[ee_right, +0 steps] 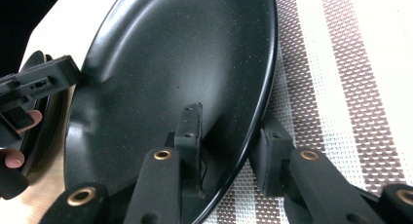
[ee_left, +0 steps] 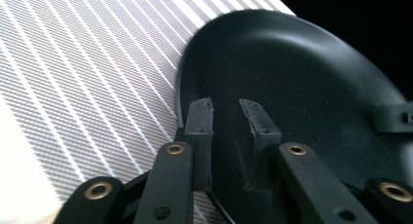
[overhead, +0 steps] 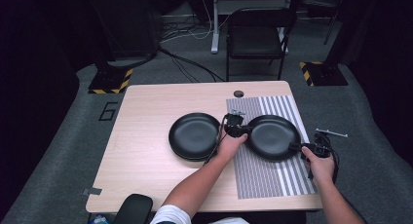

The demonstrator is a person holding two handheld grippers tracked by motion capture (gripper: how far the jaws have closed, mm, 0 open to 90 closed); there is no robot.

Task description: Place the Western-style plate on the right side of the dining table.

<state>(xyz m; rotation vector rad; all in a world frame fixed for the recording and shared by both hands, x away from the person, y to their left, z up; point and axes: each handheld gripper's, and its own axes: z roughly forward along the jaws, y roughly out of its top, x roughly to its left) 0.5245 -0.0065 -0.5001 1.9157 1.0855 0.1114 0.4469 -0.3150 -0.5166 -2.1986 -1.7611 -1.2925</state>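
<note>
- 2 black plates lie at the centre of the high view: one (overhead: 194,135) on bare wood left of centre, the other (overhead: 272,137) on the striped mat (overhead: 272,177) right of centre.
- The left gripper (overhead: 235,127) pinches the mat plate's left rim; in its own view, one jaw sits inside the rim and one outside.
- The right gripper (overhead: 297,147) clamps the same plate's lower right rim, jaws straddling the edge.
- This plate (ee_right: 175,73) looks tilted in the right gripper view.

Table (overhead: 146,136) brightly lit from above, surroundings dark; soft glare streaks the black plate (ee_left: 302,78); near jaws look blurred
</note>
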